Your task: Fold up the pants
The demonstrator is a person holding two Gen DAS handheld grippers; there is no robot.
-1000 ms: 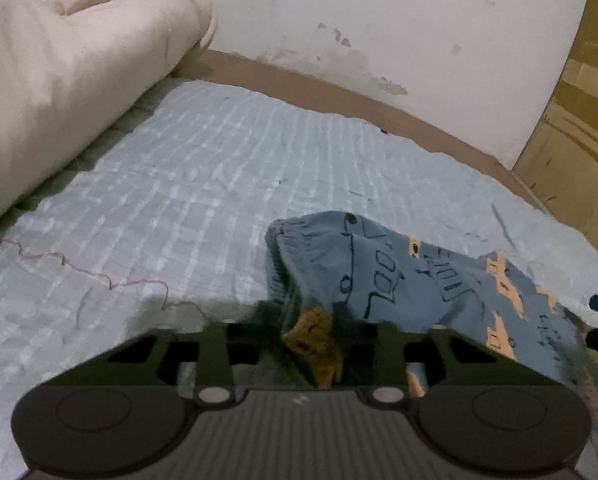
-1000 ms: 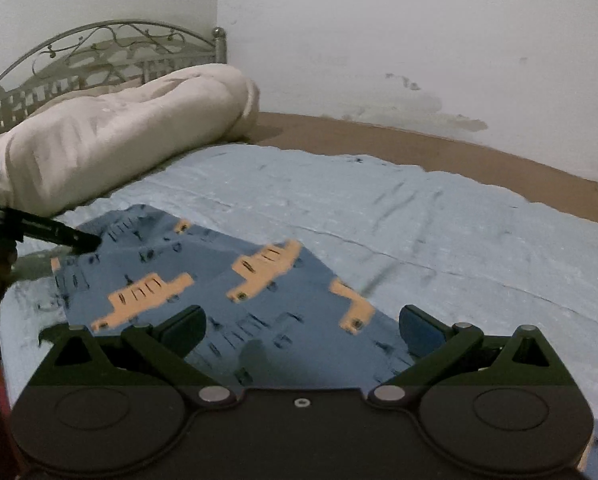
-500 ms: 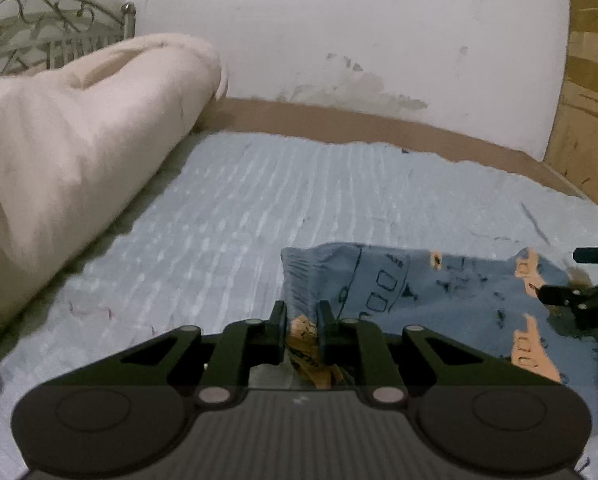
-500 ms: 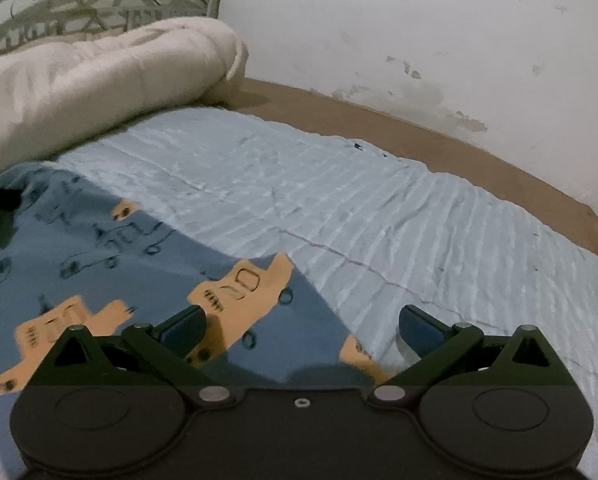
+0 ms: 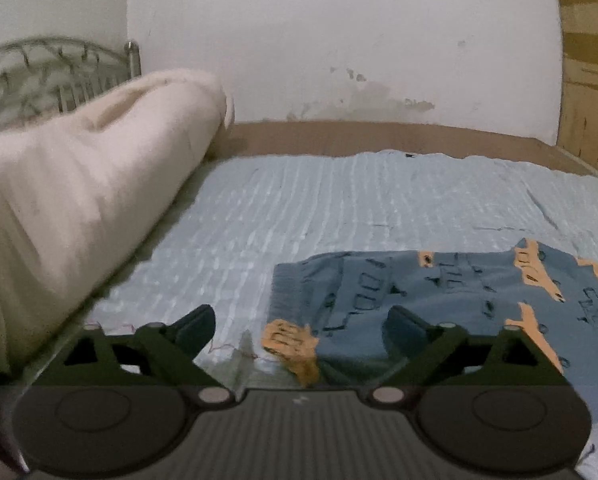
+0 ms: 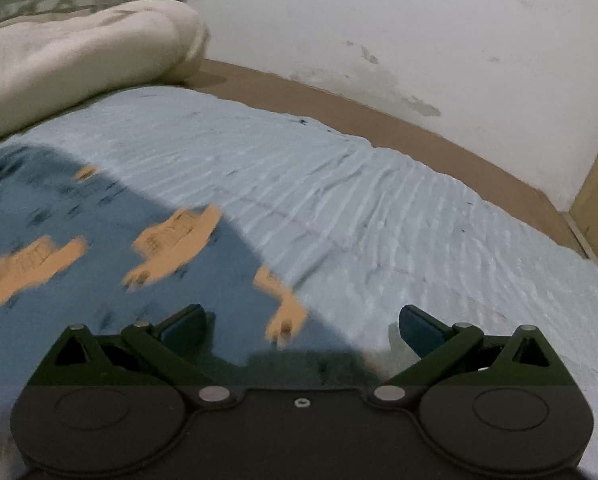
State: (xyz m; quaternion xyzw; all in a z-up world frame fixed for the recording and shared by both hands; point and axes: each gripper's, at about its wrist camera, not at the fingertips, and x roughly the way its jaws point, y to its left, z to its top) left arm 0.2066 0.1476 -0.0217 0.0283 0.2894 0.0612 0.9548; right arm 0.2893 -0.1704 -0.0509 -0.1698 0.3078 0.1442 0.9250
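Left gripper (image 5: pixel 301 330) has just opened wide, letting go of the pants (image 5: pixel 451 300): orange corner lies loose between the jaws, low centre, nothing pinched. Right gripper (image 6: pixel 301 326) also wide open, empty, over the pants' edge at lower left. Pants lie flat on the bed (image 5: pixel 339 208). Likely one fold placed. Blanket (image 5: pixel 79 184) beyond, upper left.
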